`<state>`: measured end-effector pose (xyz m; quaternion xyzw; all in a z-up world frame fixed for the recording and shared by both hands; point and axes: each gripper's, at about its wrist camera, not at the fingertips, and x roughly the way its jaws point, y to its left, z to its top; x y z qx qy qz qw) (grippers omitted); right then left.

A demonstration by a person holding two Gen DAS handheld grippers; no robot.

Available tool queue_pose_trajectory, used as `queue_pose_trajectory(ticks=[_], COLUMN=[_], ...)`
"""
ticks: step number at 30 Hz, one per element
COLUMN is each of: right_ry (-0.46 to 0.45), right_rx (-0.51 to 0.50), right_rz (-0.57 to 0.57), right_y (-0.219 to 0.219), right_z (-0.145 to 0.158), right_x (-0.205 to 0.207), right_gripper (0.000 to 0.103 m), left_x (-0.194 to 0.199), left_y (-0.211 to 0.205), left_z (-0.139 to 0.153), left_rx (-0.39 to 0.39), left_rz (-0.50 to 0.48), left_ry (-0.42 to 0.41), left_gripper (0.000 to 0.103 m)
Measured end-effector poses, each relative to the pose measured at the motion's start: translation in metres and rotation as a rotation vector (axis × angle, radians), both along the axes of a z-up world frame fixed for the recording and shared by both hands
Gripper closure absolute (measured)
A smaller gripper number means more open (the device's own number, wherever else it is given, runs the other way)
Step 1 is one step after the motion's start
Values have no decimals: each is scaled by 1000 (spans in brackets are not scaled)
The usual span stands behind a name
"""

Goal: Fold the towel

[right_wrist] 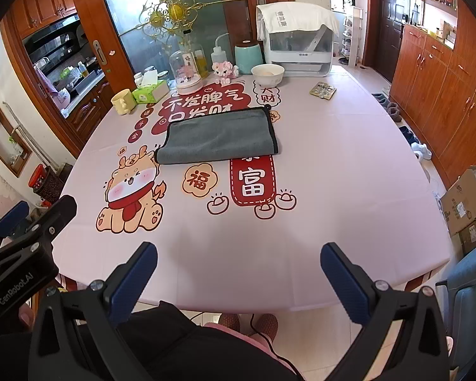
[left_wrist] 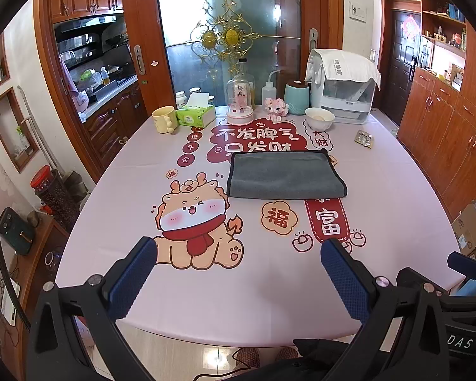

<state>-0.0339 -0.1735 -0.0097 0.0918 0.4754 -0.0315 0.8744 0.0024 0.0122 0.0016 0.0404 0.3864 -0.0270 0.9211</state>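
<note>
At the far left of the tabletop (left_wrist: 117, 190) we see a yellow mug (left_wrist: 164, 120) beside a green tissue box (left_wrist: 196, 116). Our left hand-held gripper (left_wrist: 238, 254) hangs over the near edge with its blue-padded fingers spread wide, holding nothing. Toward the middle, the grey towel (left_wrist: 285, 174) lies folded flat on the pink printed cloth, well apart from both hand-held grippers, its black-trimmed edges showing. Behind it stand a glass dome (left_wrist: 239, 103), a teal jar (left_wrist: 296, 98) and a white bowl (left_wrist: 319, 117). Our right hand-held gripper (right_wrist: 238, 254) is likewise spread and empty above the near edge. A blister pack (right_wrist: 323, 90) rests farther right.
</note>
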Motion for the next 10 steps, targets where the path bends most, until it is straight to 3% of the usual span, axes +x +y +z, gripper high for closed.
queue_pose_trajectory(ticks=[10], right_ry=[1], right_rx=[0], right_rz=[0], right_y=[0], right_z=[1], right_x=[1], right_gripper=[0], left_x=[0], left_y=[0], left_z=[0], left_rx=[1], left_rz=[2], left_ry=[1], left_gripper=[0])
